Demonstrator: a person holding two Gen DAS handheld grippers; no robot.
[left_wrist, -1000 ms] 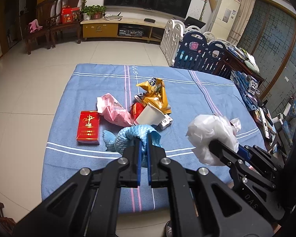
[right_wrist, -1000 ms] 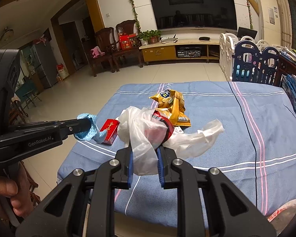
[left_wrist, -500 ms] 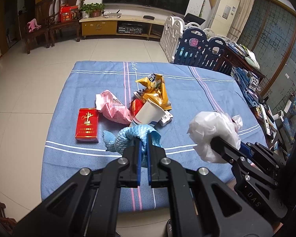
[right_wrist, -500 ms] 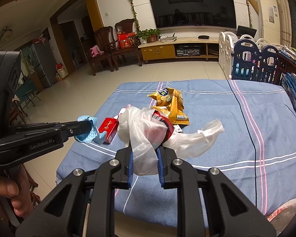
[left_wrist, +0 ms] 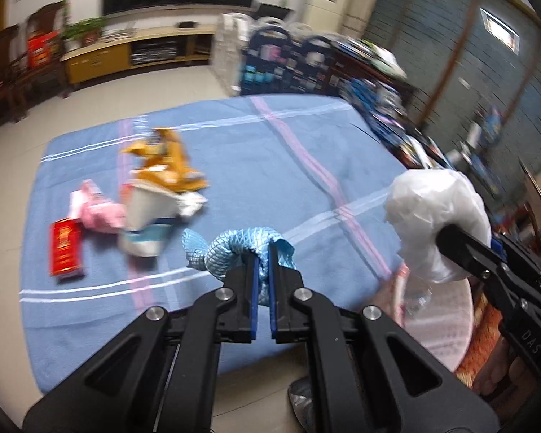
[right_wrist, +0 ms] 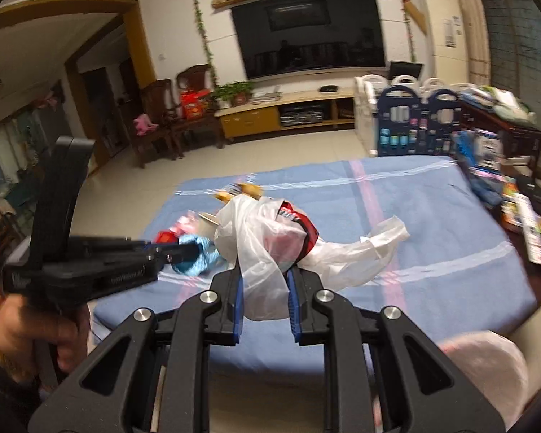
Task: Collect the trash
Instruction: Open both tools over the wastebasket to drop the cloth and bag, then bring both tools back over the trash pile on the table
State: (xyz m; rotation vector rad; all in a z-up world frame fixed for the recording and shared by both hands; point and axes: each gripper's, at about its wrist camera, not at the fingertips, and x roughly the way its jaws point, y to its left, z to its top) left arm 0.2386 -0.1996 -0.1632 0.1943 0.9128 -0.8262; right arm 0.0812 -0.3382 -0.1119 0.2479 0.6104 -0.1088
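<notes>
My left gripper (left_wrist: pixel 262 258) is shut on a crumpled light-blue wrapper (left_wrist: pixel 234 250), held above the near edge of the blue cloth (left_wrist: pixel 270 166). My right gripper (right_wrist: pixel 264 270) is shut on a white plastic bag (right_wrist: pixel 259 245) with something red inside; the bag (left_wrist: pixel 432 216) shows at the right of the left wrist view. On the cloth lie a red box (left_wrist: pixel 65 250), a pink bag (left_wrist: pixel 97 211), a paper cup (left_wrist: pixel 149 213) on its side and a yellow snack bag (left_wrist: pixel 166 162). The left gripper (right_wrist: pixel 184 252) with its wrapper (right_wrist: pixel 198 258) also appears at the left of the right wrist view.
A pink round bin or bag (left_wrist: pixel 440 317) sits low at the right, below the table edge; it shows blurred as a pink shape (right_wrist: pixel 487 371). A cluttered dark side table (right_wrist: pixel 515 187) stands to the right. A TV stand (right_wrist: pixel 285 112) and chairs are far behind. A hand (right_wrist: pixel 36 328) holds the left gripper.
Both grippers have swung to the right with their loads still held; the trash pile now sits further left in the left wrist view, and the pink bin has come into view.
</notes>
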